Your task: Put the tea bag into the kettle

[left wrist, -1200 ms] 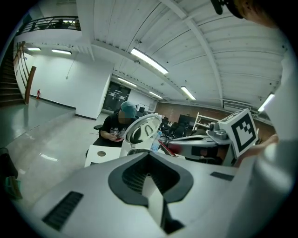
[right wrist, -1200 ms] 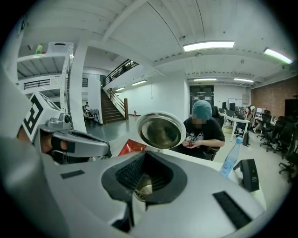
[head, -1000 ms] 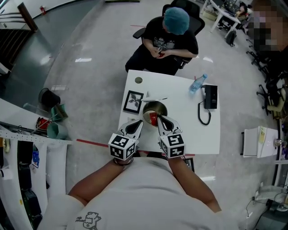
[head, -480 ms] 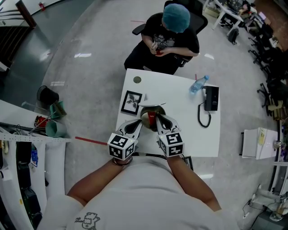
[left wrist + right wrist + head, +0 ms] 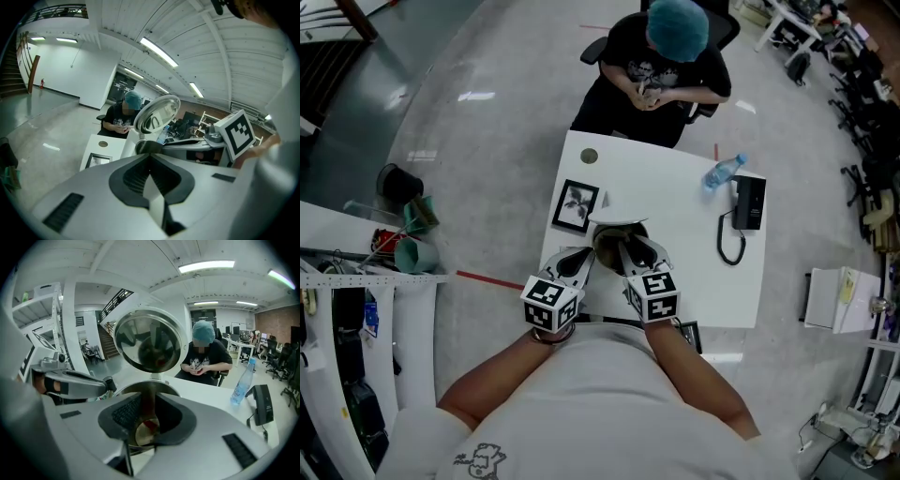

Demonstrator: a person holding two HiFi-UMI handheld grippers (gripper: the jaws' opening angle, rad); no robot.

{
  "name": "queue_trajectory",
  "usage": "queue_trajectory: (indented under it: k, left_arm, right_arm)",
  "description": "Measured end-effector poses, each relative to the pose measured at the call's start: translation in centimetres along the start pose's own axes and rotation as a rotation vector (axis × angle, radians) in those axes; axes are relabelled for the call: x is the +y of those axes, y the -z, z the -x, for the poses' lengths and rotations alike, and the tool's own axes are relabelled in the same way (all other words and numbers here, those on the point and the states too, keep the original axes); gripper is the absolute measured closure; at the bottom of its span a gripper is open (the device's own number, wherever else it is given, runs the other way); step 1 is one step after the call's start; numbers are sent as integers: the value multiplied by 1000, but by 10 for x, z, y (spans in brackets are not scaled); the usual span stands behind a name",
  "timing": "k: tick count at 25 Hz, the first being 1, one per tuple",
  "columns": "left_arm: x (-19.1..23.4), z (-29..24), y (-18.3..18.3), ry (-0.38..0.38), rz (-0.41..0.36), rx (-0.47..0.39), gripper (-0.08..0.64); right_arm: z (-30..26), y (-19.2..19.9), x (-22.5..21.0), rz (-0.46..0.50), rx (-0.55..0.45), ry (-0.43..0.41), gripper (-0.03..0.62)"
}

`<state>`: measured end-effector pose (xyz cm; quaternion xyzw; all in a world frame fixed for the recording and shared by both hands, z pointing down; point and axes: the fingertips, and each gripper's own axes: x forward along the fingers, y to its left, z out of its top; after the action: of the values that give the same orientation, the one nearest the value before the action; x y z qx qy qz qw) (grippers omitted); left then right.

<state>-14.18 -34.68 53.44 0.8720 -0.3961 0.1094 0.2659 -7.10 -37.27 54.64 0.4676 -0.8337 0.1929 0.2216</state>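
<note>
Now your right claw, just opening narrowly over the kettle, frees the tea bag; left claw closed. That slim gap could snag it.

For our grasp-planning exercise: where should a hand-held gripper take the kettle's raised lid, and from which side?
I'd pinch the lid at its free top rim, coming down from above: it stands upright at the kettle's far side, so that rim is a thin edge with both faces exposed.
</note>
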Motion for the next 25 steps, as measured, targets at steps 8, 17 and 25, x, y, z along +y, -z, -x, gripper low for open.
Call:
queue_trajectory:
  k: [8,17,25]
  left_arm:
    - [1,-1,4,13,8,6,551]
    - [0,17,6,30,-1,-13,551]
    - [-17,34,4,66,-31,-38,551]
  right_arm:
    - [-1,0,-1,-5,-1,17,505]
    - [14,-6,19,14,-54,32,506]
    - [42,-14,42,55,-126,43,577]
